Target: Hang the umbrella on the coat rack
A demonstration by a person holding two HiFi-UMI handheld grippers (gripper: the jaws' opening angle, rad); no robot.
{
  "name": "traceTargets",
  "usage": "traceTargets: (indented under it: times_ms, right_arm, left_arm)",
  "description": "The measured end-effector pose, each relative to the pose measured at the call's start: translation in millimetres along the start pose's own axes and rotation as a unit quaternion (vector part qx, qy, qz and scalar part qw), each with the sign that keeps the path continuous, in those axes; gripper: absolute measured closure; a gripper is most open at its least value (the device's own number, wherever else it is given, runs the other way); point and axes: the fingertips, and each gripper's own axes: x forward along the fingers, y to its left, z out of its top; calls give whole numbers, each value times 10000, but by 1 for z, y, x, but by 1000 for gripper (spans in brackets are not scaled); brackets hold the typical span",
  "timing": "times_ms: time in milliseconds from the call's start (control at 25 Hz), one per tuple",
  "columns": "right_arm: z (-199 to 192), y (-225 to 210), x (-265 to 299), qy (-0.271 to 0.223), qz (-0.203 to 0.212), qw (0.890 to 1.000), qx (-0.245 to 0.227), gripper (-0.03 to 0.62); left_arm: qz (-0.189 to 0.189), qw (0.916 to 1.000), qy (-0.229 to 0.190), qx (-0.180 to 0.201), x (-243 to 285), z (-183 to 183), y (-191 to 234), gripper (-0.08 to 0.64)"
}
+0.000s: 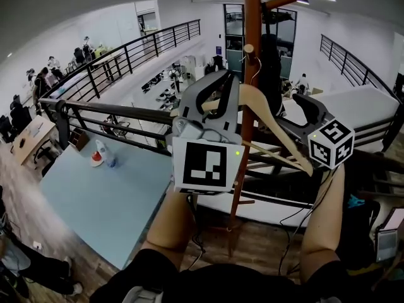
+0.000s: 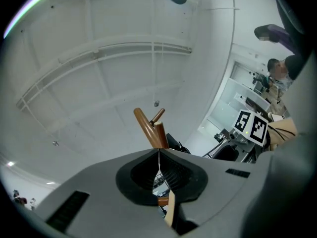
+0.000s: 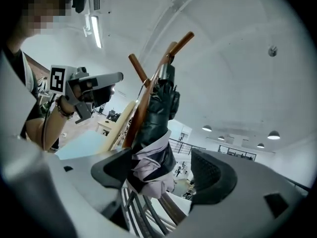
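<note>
The brown wooden coat rack (image 1: 252,49) rises in front of me, its pegs (image 3: 181,40) spreading at the top. A dark folded umbrella (image 3: 157,128) hangs down along the pole (image 1: 271,68), its pale lower folds between the jaws of my right gripper (image 3: 166,175). Those jaws stand wide open: the folds lie close to the left pad and well apart from the right pad. A pale wooden hanger (image 1: 271,115) also hangs on the rack. My left gripper (image 1: 218,84) is raised at the hanger's left arm, pads together (image 2: 159,155). Whether they pinch the hanger is unclear.
A light blue table (image 1: 107,194) with a bottle (image 1: 108,155) stands at lower left. A black railing (image 1: 126,115) runs behind the rack, over a lower floor with desks and people. Black bags and cables lie on the floor at right.
</note>
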Motion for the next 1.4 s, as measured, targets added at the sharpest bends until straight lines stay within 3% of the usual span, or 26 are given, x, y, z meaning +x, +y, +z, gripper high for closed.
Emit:
traceTargets:
  times_ms: [360,560,840,1400]
  right_arm:
    - [23,-3,-20,-387,-546,9977,-60,237]
    - [40,0,-35,-517,-547,9970,-163,236]
    - [62,42,-48,-619,-524,9957,-437,237]
    - [54,97,-79,-750,-1657,9794,-880,238]
  left_arm:
    - [-205,9995,-46,-229,-4,-15,1,545]
    - [-310,9990,-41,-305,7,-13,-6,545]
    - [-504,9978,-45,-428,-1,-16,-10,545]
    - [-1050,9918,-326,-656,-44,-35,-42,545]
